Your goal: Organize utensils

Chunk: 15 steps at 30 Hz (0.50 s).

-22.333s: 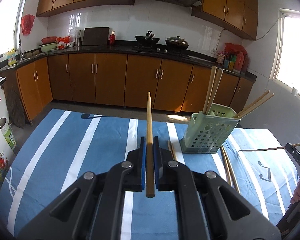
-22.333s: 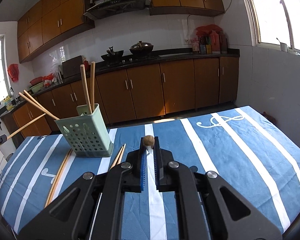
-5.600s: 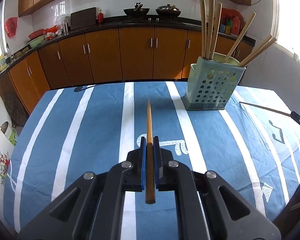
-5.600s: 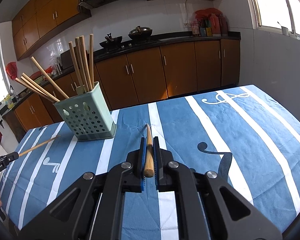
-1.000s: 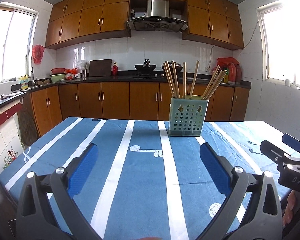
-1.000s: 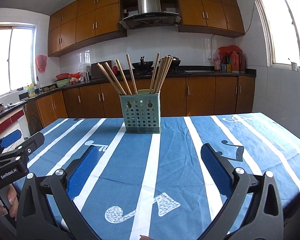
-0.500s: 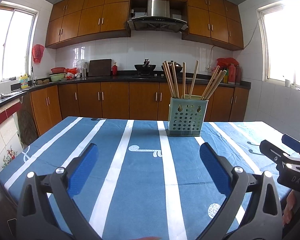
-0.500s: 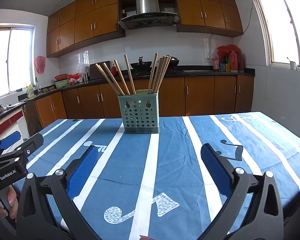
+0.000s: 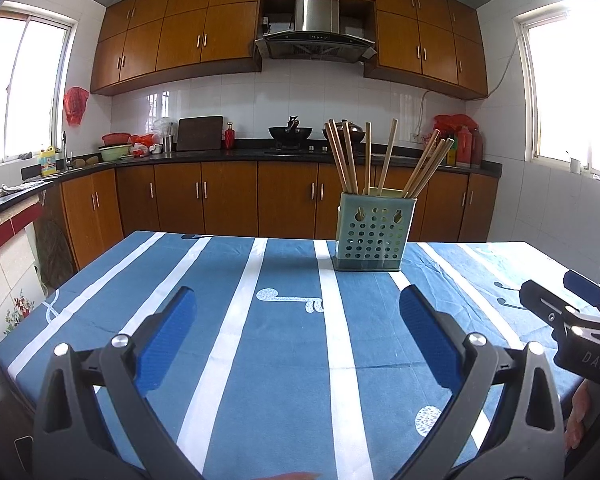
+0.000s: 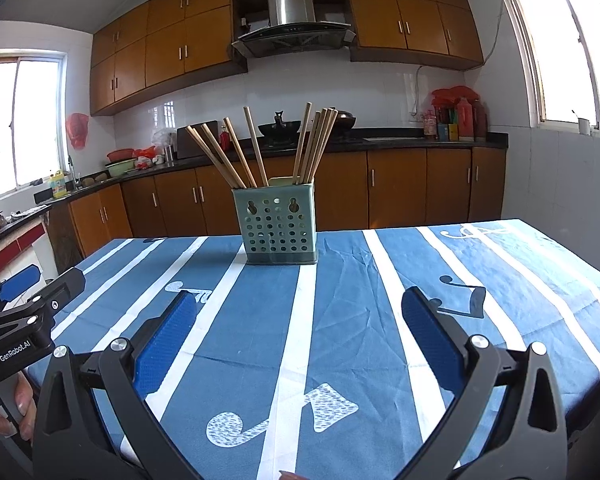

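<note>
Chopsticks (image 9: 384, 160) in the holder (image 9: 371, 232) looked light, stiff, slippery; grab mid-stick. Left tool (image 9: 296, 332) and right tool (image 10: 298, 330) gaped wide, empty.

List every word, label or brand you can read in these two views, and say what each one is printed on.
"GenRobot.AI": on the black body of the left gripper, seen from the right wrist view.
"DAS": on the black body of the right gripper, seen from the left wrist view; the print runs out of frame.
Labels on the counter bottles and the yellow bottle: too small to read.
The tablecloth carries only music symbols.
</note>
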Tool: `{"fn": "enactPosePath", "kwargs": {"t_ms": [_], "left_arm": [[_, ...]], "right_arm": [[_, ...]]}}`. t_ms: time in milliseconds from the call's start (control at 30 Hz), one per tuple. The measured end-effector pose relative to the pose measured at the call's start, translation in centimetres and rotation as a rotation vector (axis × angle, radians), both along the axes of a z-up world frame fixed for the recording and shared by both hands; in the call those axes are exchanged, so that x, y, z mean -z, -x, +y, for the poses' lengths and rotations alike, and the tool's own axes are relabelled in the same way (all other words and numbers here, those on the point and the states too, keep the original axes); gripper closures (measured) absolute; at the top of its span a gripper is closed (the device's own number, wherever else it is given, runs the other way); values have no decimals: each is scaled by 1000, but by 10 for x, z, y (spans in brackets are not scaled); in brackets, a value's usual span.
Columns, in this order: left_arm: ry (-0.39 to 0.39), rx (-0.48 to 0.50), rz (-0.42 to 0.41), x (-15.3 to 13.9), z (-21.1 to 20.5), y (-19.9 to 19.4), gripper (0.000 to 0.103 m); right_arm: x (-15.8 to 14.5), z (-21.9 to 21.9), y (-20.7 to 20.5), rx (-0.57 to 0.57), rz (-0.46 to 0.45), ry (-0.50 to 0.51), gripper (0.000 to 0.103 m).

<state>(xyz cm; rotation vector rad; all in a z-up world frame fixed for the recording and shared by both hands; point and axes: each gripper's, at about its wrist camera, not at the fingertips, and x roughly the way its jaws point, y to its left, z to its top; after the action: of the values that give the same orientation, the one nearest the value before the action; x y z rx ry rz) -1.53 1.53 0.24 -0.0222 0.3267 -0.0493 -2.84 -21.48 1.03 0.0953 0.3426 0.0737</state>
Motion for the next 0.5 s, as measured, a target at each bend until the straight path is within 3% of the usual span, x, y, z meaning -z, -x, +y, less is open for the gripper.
{"fn": "enactPosePath", "kwargs": {"t_ms": [500], "left_arm": [[0, 1, 5, 2, -1, -1, 4]], "right_arm": [[1, -1, -1, 3, 8, -5, 2]]}}
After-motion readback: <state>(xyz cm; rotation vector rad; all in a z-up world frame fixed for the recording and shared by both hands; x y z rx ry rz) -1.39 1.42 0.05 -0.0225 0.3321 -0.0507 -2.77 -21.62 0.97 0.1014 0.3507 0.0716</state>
